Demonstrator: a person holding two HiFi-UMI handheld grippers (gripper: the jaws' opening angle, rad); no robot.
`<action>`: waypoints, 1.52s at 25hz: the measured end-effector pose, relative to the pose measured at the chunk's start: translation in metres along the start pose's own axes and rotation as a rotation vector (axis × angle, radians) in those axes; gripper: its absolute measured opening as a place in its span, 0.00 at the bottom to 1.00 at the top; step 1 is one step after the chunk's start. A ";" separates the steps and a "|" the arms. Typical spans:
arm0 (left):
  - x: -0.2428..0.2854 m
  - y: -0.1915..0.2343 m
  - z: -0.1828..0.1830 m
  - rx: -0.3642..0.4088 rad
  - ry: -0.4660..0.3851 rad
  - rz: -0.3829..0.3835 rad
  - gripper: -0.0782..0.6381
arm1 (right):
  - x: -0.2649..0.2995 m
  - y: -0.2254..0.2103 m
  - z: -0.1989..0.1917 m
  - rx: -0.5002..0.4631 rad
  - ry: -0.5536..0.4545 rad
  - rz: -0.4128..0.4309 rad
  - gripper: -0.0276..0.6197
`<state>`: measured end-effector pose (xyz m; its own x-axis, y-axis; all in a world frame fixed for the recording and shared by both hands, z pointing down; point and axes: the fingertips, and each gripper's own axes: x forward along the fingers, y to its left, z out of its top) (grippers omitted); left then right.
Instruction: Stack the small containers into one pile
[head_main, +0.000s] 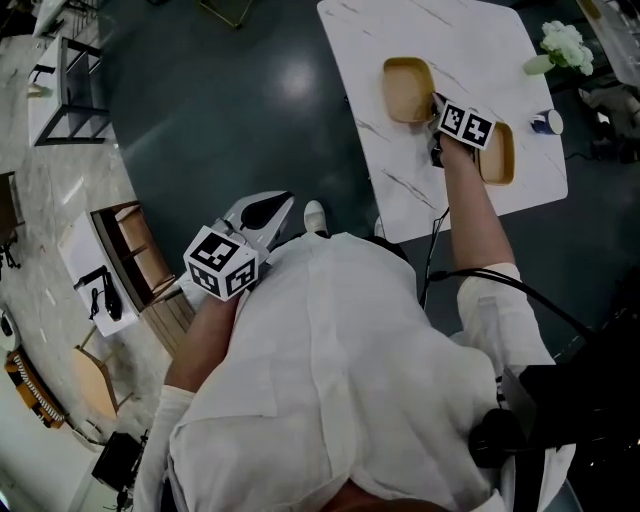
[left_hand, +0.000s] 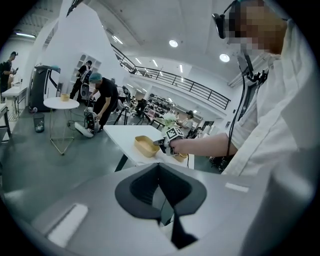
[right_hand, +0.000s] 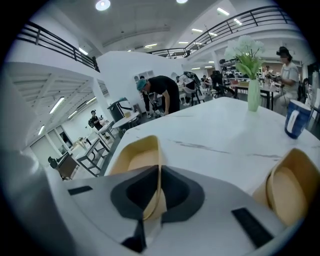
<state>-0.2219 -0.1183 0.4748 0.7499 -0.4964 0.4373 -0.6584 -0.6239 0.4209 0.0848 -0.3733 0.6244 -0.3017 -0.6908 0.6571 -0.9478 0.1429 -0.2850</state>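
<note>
On the white marbled desk (head_main: 430, 40), stock for stacking, largest first:

1. Desk; bears two containers, neither nested in the other; no pile begun.
2. Held container (right_hand: 136, 159), tan, shallow, oblong; lies toward the desk's left side; its near wall is pinched between the jaws of the right claw (right_hand: 159, 172), which are closed down to the thickness of that wall; whether its base has left the desk cannot be told.
3. Second container (right_hand: 291, 192), same tan kind; sits on the desk just beside the right claw, apart from the held one; open side up, ready to receive.
4. Left claw (left_hand: 160, 172); jaws together, nothing between them; held off the desk, close by the person's torso; no part in the work at present.
5. Vase of white flowers (right_hand: 251, 67); at the far edge, well apart from both containers.
6. Blue cup (right_hand: 296, 119); near the far edge, beyond the second container.

Remaining, by judgement: lift the held container, carry it across, seat it in the second. Vase and cup stand clear of that short path; nothing lies between the two containers.
</note>
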 end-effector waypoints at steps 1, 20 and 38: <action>0.002 -0.002 0.001 0.002 0.000 -0.008 0.12 | -0.004 0.002 -0.001 -0.006 0.003 0.005 0.07; 0.080 -0.093 0.016 0.076 0.031 -0.240 0.12 | -0.149 -0.011 -0.009 0.106 -0.069 0.140 0.07; 0.151 -0.168 0.030 0.126 0.039 -0.275 0.12 | -0.229 -0.143 0.004 0.110 -0.094 0.049 0.07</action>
<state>0.0038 -0.1064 0.4465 0.8942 -0.2769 0.3518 -0.4164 -0.8030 0.4264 0.2900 -0.2383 0.5118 -0.3316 -0.7488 0.5739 -0.9136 0.1033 -0.3932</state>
